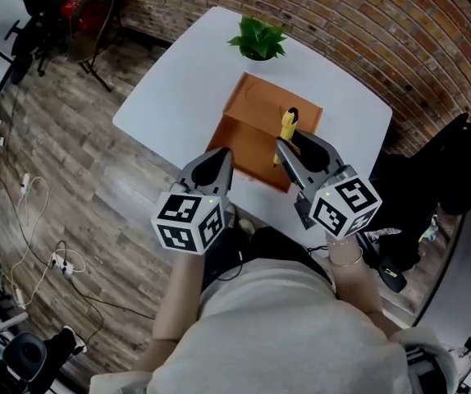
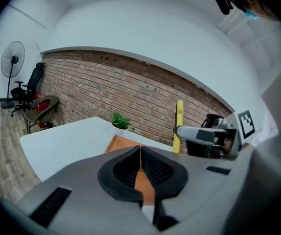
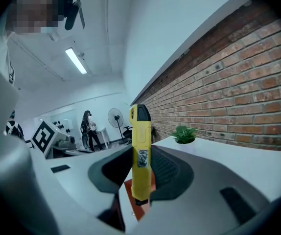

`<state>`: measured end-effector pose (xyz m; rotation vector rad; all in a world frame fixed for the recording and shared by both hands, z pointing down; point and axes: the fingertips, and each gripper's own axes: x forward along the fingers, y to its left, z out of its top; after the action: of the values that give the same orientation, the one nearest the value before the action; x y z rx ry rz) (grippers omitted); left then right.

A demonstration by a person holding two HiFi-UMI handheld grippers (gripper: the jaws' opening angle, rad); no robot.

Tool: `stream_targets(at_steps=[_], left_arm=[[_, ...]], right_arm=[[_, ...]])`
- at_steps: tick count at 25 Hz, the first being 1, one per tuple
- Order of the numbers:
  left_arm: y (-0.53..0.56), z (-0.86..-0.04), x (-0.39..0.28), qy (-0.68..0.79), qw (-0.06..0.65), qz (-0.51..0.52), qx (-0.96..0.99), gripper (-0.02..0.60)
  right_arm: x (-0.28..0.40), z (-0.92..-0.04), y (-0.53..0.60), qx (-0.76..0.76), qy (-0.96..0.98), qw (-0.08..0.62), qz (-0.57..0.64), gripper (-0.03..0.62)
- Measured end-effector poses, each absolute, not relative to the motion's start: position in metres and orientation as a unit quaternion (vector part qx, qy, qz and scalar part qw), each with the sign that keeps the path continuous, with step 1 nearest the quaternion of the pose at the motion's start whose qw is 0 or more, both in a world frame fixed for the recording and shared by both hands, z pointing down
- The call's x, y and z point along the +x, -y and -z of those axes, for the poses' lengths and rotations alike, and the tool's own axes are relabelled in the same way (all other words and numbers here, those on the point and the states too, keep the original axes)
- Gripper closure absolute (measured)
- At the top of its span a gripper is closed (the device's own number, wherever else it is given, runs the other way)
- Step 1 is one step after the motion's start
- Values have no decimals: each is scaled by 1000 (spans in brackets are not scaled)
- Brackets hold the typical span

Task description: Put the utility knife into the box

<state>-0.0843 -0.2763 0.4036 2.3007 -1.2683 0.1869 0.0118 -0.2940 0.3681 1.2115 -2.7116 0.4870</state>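
Nearest, at 11 o'clock, the left gripper (image 1: 221, 156) hovers, jaws pressed together, nothing in them; at 1 o'clock the right gripper (image 1: 289, 143) clamps the yellow utility knife (image 3: 140, 151) upright, above the orange box (image 1: 256, 109); farther, at 12 o'clock, a potted plant (image 1: 258, 38) stands on the white table (image 1: 186, 80).

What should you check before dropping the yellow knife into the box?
1. Grip on the utility knife: ok. The right gripper is shut on it and holds it upright.
2. Knife over the box: ok, judging by the head view.
3. Box open with room inside: ok. Bare orange floor shows.
4. Left gripper out of the way: ok. It is shut, empty, and near the box's near edge.
5. Blade pulled in: cannot tell.
6. Plant clear of the drop: ok. It stands beyond the box.
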Motion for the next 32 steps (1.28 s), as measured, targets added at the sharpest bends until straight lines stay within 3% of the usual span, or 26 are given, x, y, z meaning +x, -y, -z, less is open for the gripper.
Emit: stream_targets(at_steps=[32], left_arm=[[285, -537, -104, 378, 379, -132, 834, 574]], right_arm=[[-34, -559, 325, 299, 847, 409, -159, 482]])
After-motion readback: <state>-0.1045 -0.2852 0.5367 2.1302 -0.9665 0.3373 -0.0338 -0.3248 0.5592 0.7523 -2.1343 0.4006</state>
